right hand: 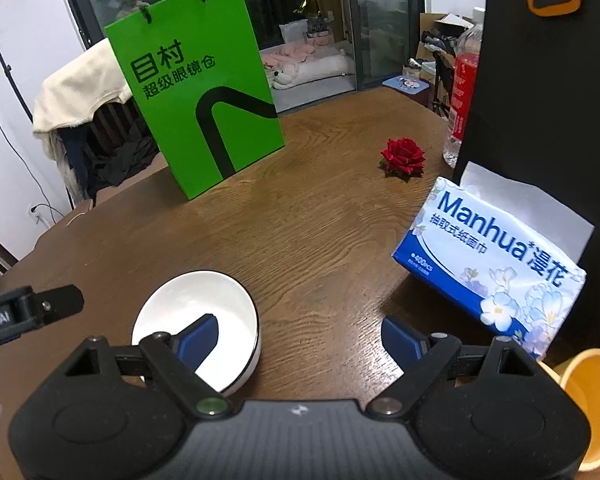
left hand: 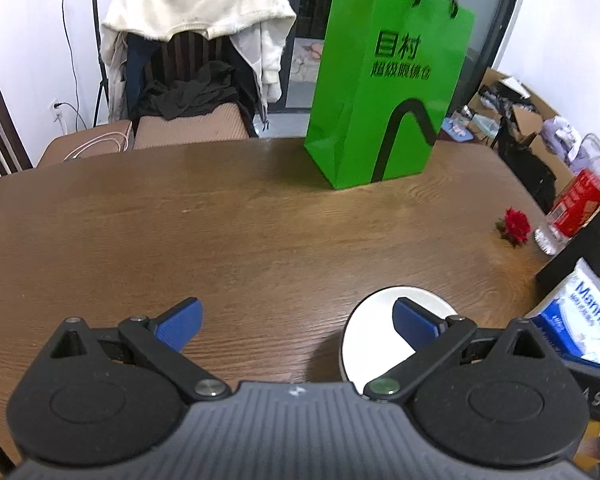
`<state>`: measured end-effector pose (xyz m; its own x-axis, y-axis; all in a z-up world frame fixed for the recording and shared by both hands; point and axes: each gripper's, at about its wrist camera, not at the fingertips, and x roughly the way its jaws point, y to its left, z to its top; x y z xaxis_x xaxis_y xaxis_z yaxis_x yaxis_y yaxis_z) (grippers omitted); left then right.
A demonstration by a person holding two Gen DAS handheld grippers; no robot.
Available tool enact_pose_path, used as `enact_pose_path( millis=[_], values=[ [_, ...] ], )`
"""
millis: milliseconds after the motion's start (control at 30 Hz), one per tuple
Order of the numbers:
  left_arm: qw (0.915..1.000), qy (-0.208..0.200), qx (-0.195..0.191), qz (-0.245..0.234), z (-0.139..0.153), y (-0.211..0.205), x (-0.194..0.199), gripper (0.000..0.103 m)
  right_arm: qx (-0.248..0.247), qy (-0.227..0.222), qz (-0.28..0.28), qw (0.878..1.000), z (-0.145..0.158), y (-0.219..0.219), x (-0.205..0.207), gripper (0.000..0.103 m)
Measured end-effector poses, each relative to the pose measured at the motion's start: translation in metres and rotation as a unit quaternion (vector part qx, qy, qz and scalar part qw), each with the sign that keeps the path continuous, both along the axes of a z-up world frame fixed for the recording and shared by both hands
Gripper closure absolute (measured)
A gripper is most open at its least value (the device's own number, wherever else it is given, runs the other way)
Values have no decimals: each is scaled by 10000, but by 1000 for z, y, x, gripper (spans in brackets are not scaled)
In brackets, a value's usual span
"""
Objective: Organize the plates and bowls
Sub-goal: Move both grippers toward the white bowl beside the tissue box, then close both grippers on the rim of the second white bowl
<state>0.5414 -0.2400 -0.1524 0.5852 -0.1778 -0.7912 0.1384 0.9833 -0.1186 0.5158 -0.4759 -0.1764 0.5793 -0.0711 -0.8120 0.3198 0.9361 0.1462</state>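
A bowl (right hand: 198, 328) sits on the near part of the table (right hand: 320, 220). A tissue pack (right hand: 490, 264) lies to its right. A bag (right hand: 198, 92) stands far back. A flower (right hand: 403, 157) lies right of the bag, near a bottle (right hand: 462, 92).

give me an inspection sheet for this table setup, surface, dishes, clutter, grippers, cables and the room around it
Surface: brown wood-grain table, dry.
Job's things: one white bowl, upright, empty; no plates seen.
Clutter: green paper bag, red rose, tissue pack, water bottle, yellow cup.
Grippers: left gripper open, holding nothing; right gripper open, one finger above the bowl.
Cables: white cord on a chair seat.
Surroundings: chair with clothes, cardboard boxes.
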Motion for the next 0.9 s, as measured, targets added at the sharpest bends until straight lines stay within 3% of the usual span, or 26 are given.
enact_pose_path(
  millis=[233, 333, 400, 467, 633, 800, 900],
  values=[
    [9994, 329, 103, 24, -22, -8, 15, 3, 84, 224, 96, 9997, -15, -3, 19, 18],
    [9988, 461, 156, 9, -30, -11, 20, 15, 184, 361, 163, 9990, -23, -3, 26, 27],
    [9981, 586, 174, 2, -35, -12, 24, 31, 281, 432, 194, 9985, -28, -3, 30, 32],
    [9972, 740, 133, -35, -41, -13, 29, 39, 339, 471, 233, 9980, -31, -3, 34, 44],
    [9957, 907, 17, -179, -47, -19, 34, 52, 427, 610, 270, 9969, -40, -2, 42, 61],
    [9934, 1069, -116, -388, -51, -28, 36, 84, 597, 702, 353, 9951, -44, 1, 49, 76],
    [9921, 1154, -107, -487, -51, -34, 35, 95, 649, 727, 412, 9944, -44, 4, 52, 88]
  ],
)
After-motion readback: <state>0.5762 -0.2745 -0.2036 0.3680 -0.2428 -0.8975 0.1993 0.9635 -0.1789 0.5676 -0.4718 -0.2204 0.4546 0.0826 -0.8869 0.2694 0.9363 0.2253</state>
